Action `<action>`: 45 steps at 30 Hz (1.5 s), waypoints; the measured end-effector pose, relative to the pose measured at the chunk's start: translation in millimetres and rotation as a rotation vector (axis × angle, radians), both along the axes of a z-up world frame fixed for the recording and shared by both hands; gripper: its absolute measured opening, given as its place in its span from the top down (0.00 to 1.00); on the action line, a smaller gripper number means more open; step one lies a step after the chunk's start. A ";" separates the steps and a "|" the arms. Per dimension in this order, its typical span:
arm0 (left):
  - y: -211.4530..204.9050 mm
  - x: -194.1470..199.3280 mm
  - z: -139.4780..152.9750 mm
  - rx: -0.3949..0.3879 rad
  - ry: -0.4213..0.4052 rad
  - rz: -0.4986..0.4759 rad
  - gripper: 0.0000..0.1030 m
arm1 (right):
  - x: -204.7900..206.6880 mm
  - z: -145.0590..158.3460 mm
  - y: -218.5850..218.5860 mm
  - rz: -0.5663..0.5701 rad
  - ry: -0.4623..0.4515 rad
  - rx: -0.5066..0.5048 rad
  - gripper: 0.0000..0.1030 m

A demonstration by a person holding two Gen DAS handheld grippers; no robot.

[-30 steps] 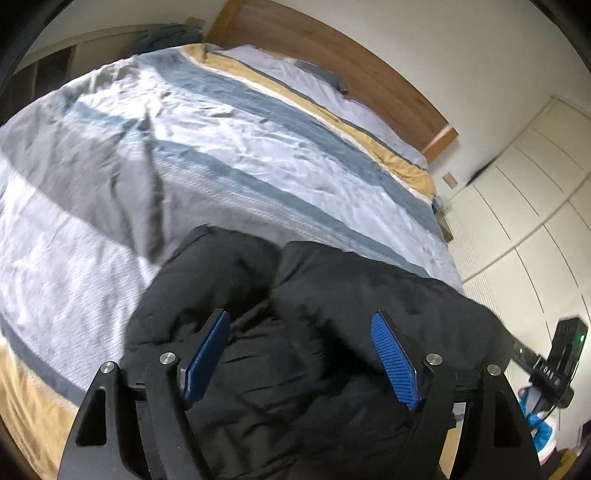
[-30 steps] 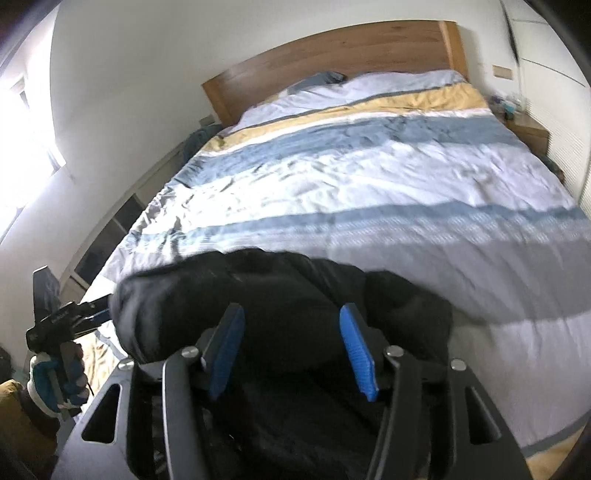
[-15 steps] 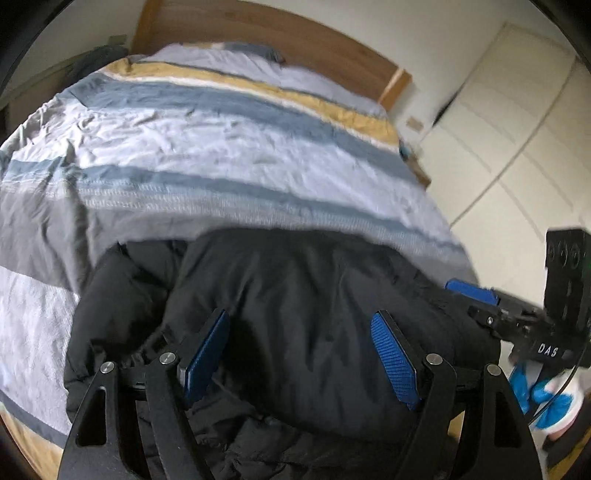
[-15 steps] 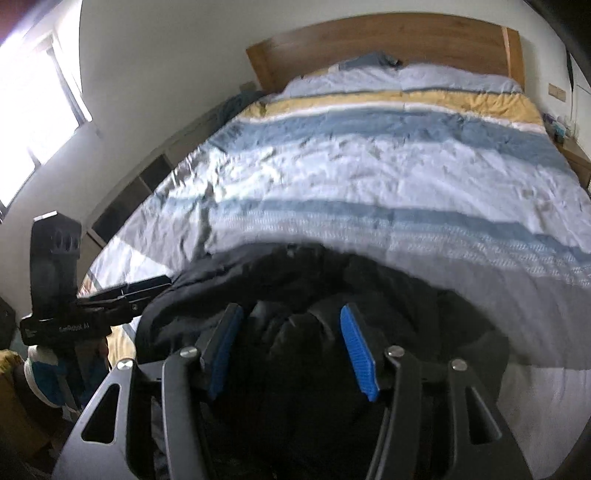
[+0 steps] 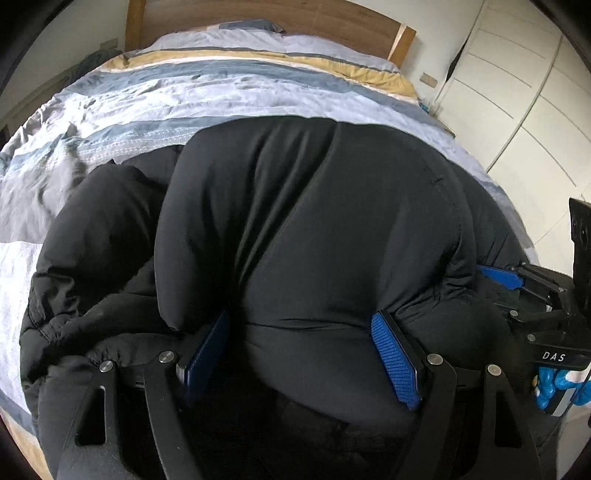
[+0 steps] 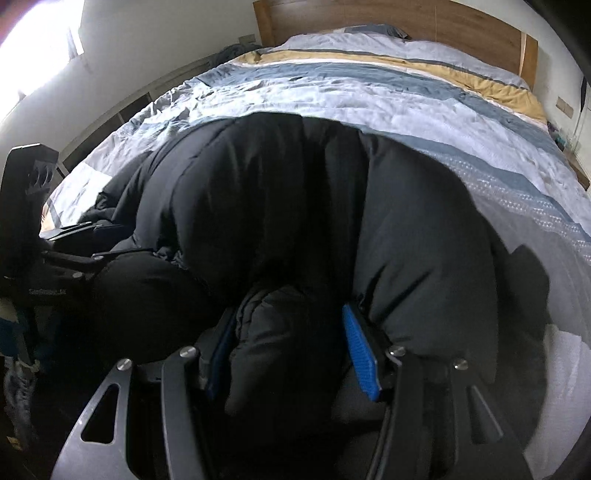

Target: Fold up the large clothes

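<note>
The black puffer jacket (image 5: 314, 236) lies bunched on the near part of the bed (image 5: 229, 96), close to its foot edge, with its long axis running across the bed from side edge to side edge. The striped duvet stretches bare beyond it toward the wooden headboard (image 5: 266, 22). Both tools sit at the jacket's near edge, pointing steeply down and toward the headboard, so the padded bulk lies directly ahead of each. The coming move probably turns on that: the held edge looks set to go forward over the body of the garment.

The left tool (image 5: 299, 350) stands wide, its blue pads pressed into a thick roll of jacket that fills the gap, so it is clenched on the fabric. The right tool (image 6: 288, 350), narrower, grips a puckered fold of the same jacket between its pads. In the left wrist view the right tool shows at the jacket's right end; each hand holds its own end, neither nearer the middle.
</note>
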State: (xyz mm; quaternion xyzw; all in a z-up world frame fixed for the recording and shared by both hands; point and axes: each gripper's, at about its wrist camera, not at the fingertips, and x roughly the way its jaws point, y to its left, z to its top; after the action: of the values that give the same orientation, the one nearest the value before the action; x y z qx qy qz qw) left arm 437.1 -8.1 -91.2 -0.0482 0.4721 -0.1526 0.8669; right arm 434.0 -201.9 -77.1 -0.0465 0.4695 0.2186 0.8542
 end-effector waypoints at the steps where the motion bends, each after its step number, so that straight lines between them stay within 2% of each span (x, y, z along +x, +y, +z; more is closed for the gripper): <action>1: -0.2 -2.0 -1.2 0.006 -0.003 -0.001 0.24 | -0.6 -3.4 -0.4 0.000 -0.002 -0.001 0.47; 4: 1.3 -4.6 2.7 0.001 0.004 0.005 0.24 | -2.6 -4.6 -0.4 -0.001 0.000 -0.010 0.47; 9: 11.0 -18.9 21.7 -0.023 0.030 0.024 0.24 | -10.2 18.3 0.7 0.039 0.023 -0.055 0.47; 12: 8.0 -30.8 20.6 0.018 0.025 0.003 0.23 | -18.0 23.4 -2.4 0.067 0.041 -0.068 0.47; 16: 5.5 -27.6 10.4 0.037 0.058 0.018 0.22 | -23.1 14.8 -3.3 0.062 0.070 -0.085 0.46; 18: 6.6 -24.9 17.9 0.026 0.068 0.037 0.22 | -22.0 17.4 -1.5 0.045 0.077 -0.096 0.46; 19: 7.7 -27.6 25.1 0.017 0.048 0.042 0.22 | -22.5 21.6 -0.4 0.036 0.077 -0.094 0.46; 21: 5.9 -30.5 21.6 0.062 0.051 0.031 0.22 | -29.7 27.5 2.0 0.034 0.065 -0.085 0.46; 25: 7.6 -38.5 25.8 0.061 0.054 0.051 0.22 | -42.6 26.6 -7.5 -0.001 0.086 -0.070 0.46; 32: 21.4 -69.8 49.9 0.063 0.023 0.106 0.22 | -68.4 46.3 -20.2 -0.043 0.089 -0.043 0.46; 38: 44.9 -104.3 65.0 0.057 0.048 0.168 0.22 | -98.9 62.0 -29.3 -0.098 0.097 -0.028 0.46; 45: 76.9 -145.0 80.5 0.063 0.068 0.230 0.15 | -141.8 79.1 -47.1 -0.154 0.115 -0.001 0.45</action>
State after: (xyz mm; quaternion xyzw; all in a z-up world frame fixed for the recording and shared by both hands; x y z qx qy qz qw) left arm 292.1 68.7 -10.7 -0.0796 0.4973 -0.0356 0.8632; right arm 292.2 -249.0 2.1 0.0020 0.5200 0.1546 0.8401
